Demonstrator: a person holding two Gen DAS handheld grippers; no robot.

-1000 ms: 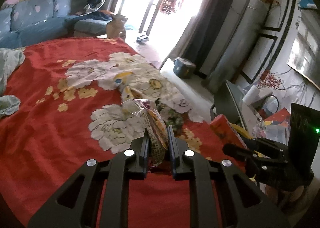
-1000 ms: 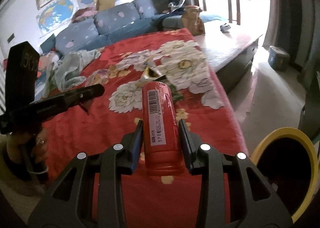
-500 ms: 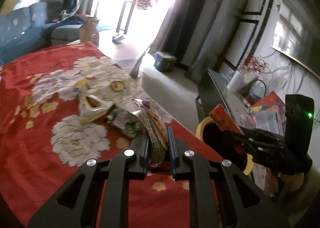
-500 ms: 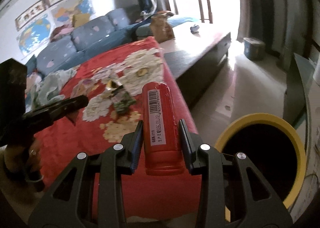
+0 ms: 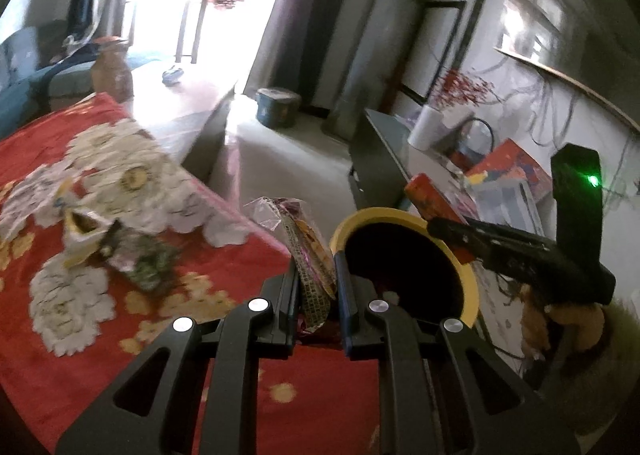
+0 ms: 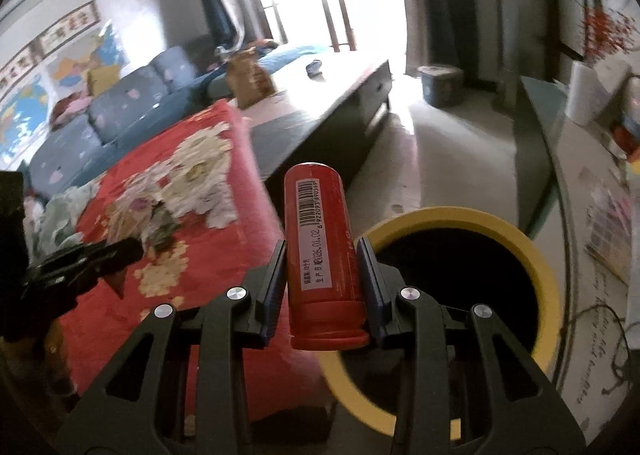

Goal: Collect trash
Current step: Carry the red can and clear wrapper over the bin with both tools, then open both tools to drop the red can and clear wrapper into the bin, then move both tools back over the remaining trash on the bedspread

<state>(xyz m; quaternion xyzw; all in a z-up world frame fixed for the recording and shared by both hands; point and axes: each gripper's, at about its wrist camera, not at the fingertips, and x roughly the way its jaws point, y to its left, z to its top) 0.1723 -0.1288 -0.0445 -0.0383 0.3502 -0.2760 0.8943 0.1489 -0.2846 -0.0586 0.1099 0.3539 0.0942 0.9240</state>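
Note:
My left gripper (image 5: pixel 316 255) is shut on a crinkled snack wrapper (image 5: pixel 306 251) and holds it over the red cloth's edge, just left of the yellow-rimmed trash bin (image 5: pixel 470 283). My right gripper (image 6: pixel 322 243) is shut on a red cylindrical can (image 6: pixel 320 247) with a barcode label, at the left rim of the same bin (image 6: pixel 548 283). The right gripper and its can (image 5: pixel 434 207) also show in the left wrist view above the bin's far rim. More wrappers (image 5: pixel 116 247) lie on the red floral cloth (image 5: pixel 80 335).
A dark low table (image 6: pixel 320 111) stands beyond the cloth. A grey cabinet (image 5: pixel 384 159) with a paper roll (image 5: pixel 428 127) and boxes stands behind the bin. A blue sofa (image 6: pixel 112 115) is at the back. A small blue bucket (image 5: pixel 278 107) sits on the floor.
Both grippers have swung right from over the cloth to the yellow bin, each still holding its item. The bin now fills more of both views.

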